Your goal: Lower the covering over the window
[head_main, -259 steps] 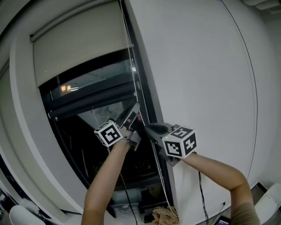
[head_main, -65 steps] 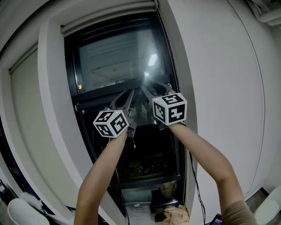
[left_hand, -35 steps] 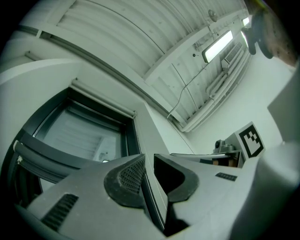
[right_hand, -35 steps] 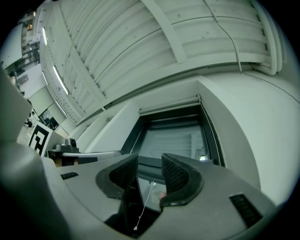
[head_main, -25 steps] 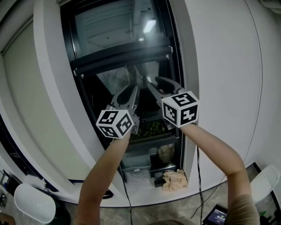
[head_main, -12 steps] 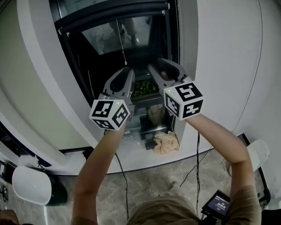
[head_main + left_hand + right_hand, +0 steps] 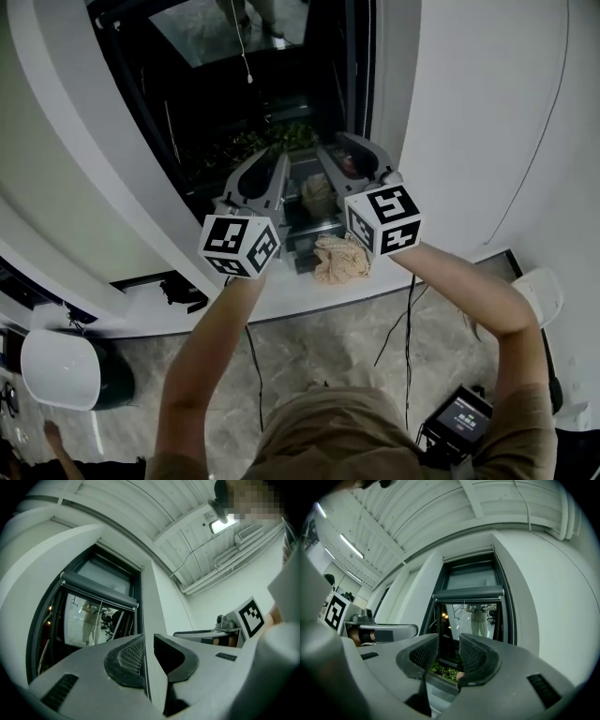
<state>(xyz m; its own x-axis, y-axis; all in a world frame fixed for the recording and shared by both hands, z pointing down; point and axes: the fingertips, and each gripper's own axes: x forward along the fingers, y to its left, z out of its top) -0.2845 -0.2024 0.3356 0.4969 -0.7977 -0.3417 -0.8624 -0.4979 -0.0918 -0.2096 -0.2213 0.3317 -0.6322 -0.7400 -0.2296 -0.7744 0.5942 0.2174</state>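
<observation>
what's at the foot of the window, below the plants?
A crumpled beige cloth lies on the white ledge, with a second crumpled bundle behind it. The left gripper and right gripper cover what stands beside them.

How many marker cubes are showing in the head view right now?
2. One marker cube rides on the left tongs, left of centre. The other marker cube rides on the right tongs, slightly higher. None looks hidden.

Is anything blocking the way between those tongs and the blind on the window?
Nothing visible does. The left tongs and right tongs are held low, and only open air lies between them and what looks like the blind's bottom bar higher up.
</observation>
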